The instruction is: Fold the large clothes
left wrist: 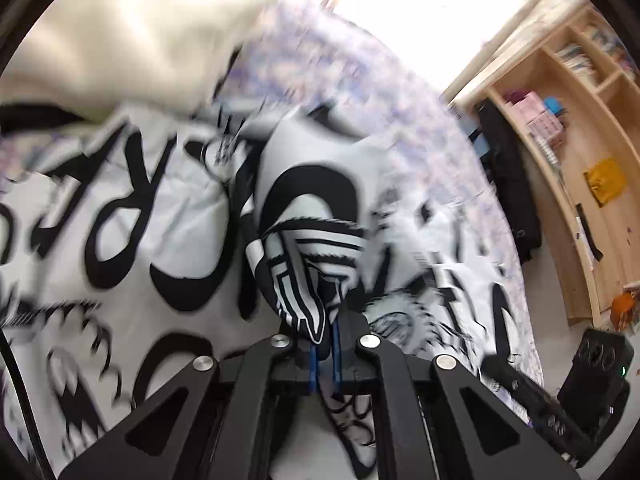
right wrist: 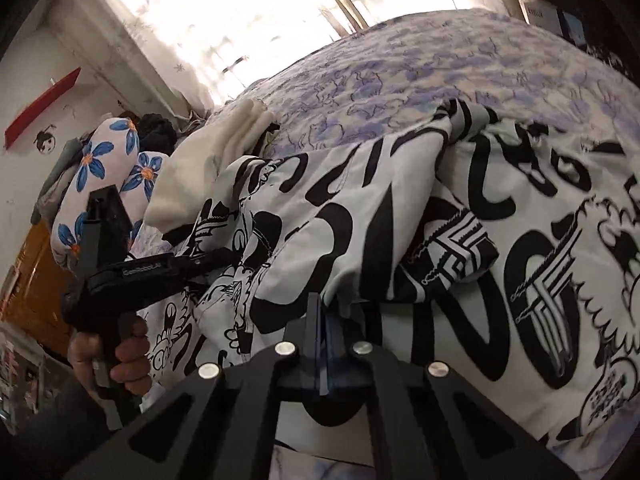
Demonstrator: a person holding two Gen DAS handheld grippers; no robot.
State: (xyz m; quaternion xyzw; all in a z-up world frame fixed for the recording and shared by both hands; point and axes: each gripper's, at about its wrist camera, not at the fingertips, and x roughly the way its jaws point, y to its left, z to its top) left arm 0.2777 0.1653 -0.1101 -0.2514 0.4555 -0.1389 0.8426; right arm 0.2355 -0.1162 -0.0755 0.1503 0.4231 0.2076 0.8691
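Note:
A large white garment with bold black lettering and cartoon prints lies crumpled on the bed. In the left wrist view my left gripper is shut on a bunched striped fold of it, and the cloth hides the fingertips. The same garment fills the right wrist view, where my right gripper is shut on its near edge, blue pads together. My left gripper also shows there at the left, held by a hand, its tips buried in the cloth.
The bed has a purple-patterned sheet. A cream garment and a blue-flowered pillow lie at its far left. A wooden shelf unit with a black item against it stands to the right of the bed.

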